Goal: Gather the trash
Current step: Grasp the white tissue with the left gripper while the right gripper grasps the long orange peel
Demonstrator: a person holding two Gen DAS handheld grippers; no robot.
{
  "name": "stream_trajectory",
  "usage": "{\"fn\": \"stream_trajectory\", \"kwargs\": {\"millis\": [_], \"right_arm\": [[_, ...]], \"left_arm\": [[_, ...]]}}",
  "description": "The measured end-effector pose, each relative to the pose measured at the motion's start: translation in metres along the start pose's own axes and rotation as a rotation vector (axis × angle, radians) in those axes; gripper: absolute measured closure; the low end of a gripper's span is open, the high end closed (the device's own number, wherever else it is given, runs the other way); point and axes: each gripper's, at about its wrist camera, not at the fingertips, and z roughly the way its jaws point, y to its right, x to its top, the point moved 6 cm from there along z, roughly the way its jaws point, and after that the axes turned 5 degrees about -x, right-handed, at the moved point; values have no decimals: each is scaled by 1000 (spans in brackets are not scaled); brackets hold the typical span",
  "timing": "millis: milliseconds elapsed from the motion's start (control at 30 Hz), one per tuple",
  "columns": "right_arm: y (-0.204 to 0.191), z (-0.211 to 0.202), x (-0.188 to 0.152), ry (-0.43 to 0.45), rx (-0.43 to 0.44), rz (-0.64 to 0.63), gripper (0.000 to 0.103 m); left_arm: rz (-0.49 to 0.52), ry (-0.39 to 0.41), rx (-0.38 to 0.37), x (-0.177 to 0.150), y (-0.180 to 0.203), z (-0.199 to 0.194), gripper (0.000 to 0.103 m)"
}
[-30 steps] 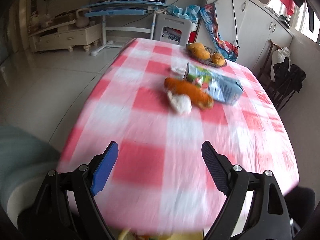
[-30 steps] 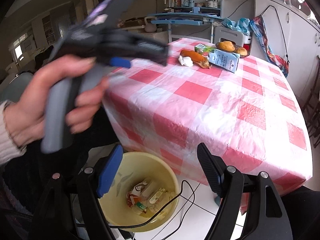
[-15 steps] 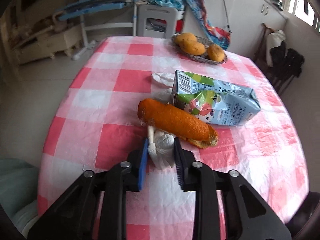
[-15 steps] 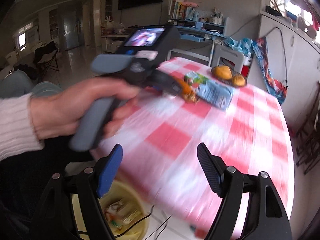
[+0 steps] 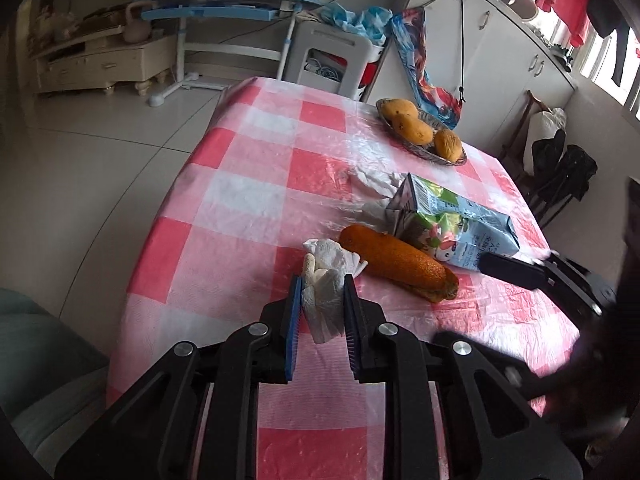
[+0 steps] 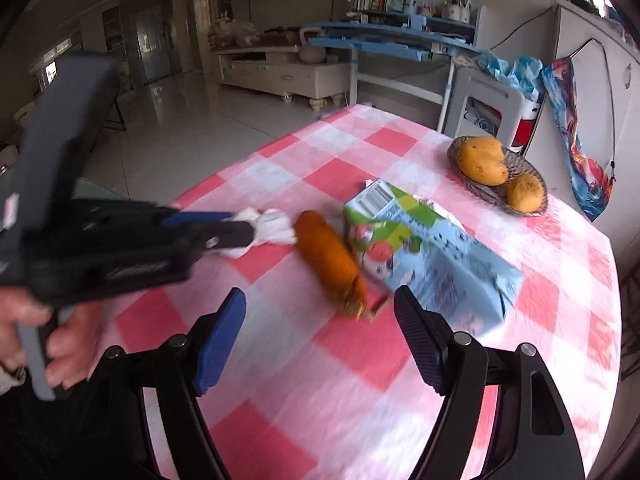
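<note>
A crumpled white tissue [image 5: 328, 260] sits between the pads of my left gripper [image 5: 322, 280], whose jaws are closing and pressing on it, low over the checked table [image 5: 248, 200]. Right of it lie an orange peel [image 5: 396, 264] and a flattened blue-green drink carton [image 5: 452, 220]. The right wrist view shows the same tissue [image 6: 274, 228], peel [image 6: 330, 260] and carton [image 6: 424, 248]. My right gripper [image 6: 320, 294] hovers over the table just short of the peel's near end. Its jaws are wide apart and closing slightly, touching nothing.
A second white tissue [image 5: 376, 180] lies behind the carton. A wire basket [image 5: 452, 160] of mangoes stands at the table's far side. Beyond are a blue desk, a white stool and cabinets. A hand [image 6: 60, 344] holds the left gripper's handle.
My left gripper went forward to the tissue and shut on it. My right gripper swung from above the yellow bin on the floor to over the table, near the peel and carton.
</note>
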Motion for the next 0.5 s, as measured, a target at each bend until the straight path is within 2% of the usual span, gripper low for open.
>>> {"fn": "stream_trajectory", "kwargs": {"millis": [100, 167, 233, 300, 500], "right_arm": [[1, 15, 4, -35, 11, 1, 41], [1, 24, 7, -60, 17, 1, 51], [-2, 32, 7, -88, 19, -4, 71], [-4, 34, 5, -102, 29, -2, 80], [-21, 5, -9, -79, 22, -26, 84]], "left_arm": [[-22, 9, 1, 0, -5, 0, 84], [-45, 8, 2, 0, -9, 1, 84], [-61, 19, 0, 0, -12, 0, 84], [-70, 33, 1, 1, -13, -2, 84], [-44, 95, 7, 1, -6, -17, 84]]}}
